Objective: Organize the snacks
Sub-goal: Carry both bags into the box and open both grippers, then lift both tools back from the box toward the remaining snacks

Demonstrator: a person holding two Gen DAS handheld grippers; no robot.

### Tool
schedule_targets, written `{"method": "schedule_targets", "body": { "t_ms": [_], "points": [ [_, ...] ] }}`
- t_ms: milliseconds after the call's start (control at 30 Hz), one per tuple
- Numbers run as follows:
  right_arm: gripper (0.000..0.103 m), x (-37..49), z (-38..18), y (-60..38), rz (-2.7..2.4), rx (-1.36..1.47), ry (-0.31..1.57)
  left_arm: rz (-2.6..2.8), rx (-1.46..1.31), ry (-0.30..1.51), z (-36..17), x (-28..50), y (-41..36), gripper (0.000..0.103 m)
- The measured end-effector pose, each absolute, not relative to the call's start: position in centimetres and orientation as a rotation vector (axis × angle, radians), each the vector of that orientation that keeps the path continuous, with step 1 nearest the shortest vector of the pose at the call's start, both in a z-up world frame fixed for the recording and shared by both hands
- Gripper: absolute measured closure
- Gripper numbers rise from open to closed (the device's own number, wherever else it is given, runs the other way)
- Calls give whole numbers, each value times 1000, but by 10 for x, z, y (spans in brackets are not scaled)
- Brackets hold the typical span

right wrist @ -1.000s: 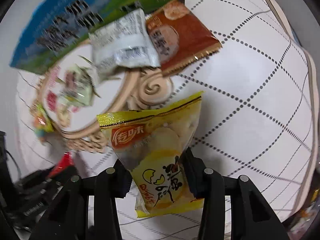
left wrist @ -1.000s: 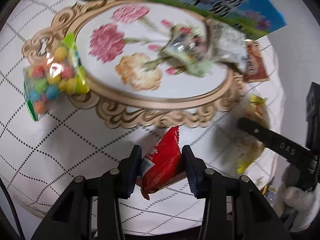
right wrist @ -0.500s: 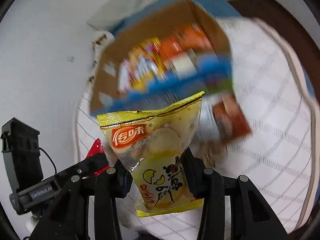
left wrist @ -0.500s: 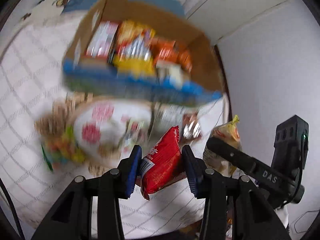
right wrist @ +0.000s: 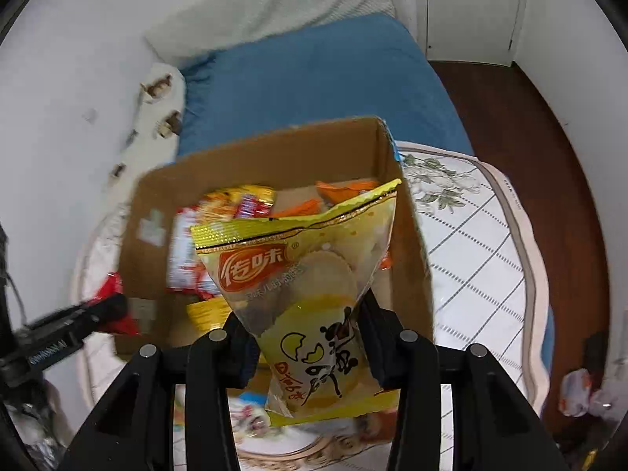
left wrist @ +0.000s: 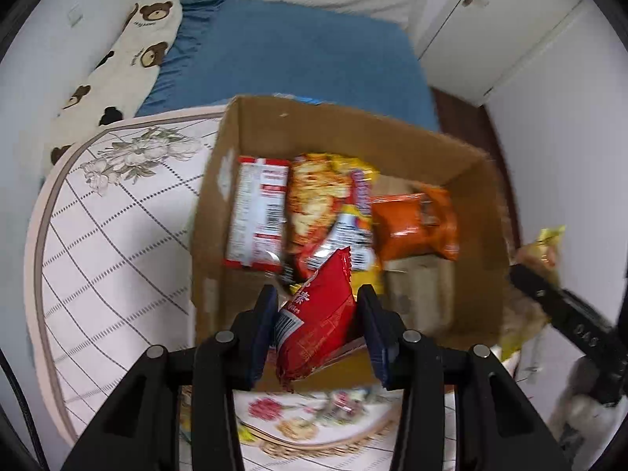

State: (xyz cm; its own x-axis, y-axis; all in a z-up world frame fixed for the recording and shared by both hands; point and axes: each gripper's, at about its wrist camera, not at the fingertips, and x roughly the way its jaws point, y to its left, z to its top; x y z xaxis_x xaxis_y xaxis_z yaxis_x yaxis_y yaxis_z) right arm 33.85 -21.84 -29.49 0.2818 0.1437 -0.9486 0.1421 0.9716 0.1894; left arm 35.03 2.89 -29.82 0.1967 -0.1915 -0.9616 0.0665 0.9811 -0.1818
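My left gripper (left wrist: 316, 325) is shut on a red snack packet (left wrist: 316, 322) and holds it above the near edge of an open cardboard box (left wrist: 477, 196). The box holds several snack packs, among them a red-and-white one (left wrist: 257, 212) and an orange one (left wrist: 416, 225). My right gripper (right wrist: 304, 337) is shut on a yellow cracker bag (right wrist: 310, 294), raised in front of the same box (right wrist: 412, 243). The right gripper with the yellow bag shows at the right edge of the left wrist view (left wrist: 549, 298). The left gripper shows at the left of the right wrist view (right wrist: 78, 322).
The box stands on a table with a white grid-patterned cloth (left wrist: 102, 259). A floral oval tray (left wrist: 314, 420) lies below the grippers. Behind are a blue bed (left wrist: 290, 55), a bear-print pillow (left wrist: 117, 62) and white cupboard doors (left wrist: 490, 19).
Both grippers rose from the table with their packets and swung up over the cardboard box. The tray dropped out to the bottom of the views.
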Motion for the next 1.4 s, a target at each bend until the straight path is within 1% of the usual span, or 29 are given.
{"method": "schedule_targets", "body": {
  "t_ms": [67,133,167,200,233,267,300,333,367,400,700,900,1100,1400],
  "points": [
    [57,351,-311,-223,-16,211,1339,-144,-70,1393,-316,362,29,63],
    [55,364,-337,-218,-16,188,1431,-130,-39,1443,-334,371,28,62],
    [48,368,-347,-219,-26,180,1475,-104,-19,1480,-344,375,27,60],
    [31,369,-356,-219,-42,171,1501,-73,-11,1509,-353,378,28,57],
    [21,371,-363,-220,-49,163,1515,-67,-17,1522,-358,378,28,54],
    [13,366,-366,-220,-51,163,1517,-75,-35,1527,-362,380,28,47],
    [13,366,-371,-219,-49,167,1518,-80,-43,1521,-364,380,28,40],
    [13,363,-371,-219,-44,166,1519,-82,-42,1513,-367,381,27,37],
    [13,362,-372,-217,-40,158,1521,-86,-38,1507,-369,381,25,30],
    [13,362,-374,-215,-36,153,1522,-92,-35,1502,-370,380,23,29],
    [13,356,-377,-208,-17,174,1511,-94,-28,1492,-376,376,15,28],
    [13,350,-371,-201,-10,174,1488,-95,6,1454,-369,365,10,28],
    [13,339,-348,-194,-9,148,1405,-102,16,1374,-349,351,8,28],
    [13,305,-307,-190,-11,116,1263,-109,30,1181,-299,311,11,28]
  ]
}}
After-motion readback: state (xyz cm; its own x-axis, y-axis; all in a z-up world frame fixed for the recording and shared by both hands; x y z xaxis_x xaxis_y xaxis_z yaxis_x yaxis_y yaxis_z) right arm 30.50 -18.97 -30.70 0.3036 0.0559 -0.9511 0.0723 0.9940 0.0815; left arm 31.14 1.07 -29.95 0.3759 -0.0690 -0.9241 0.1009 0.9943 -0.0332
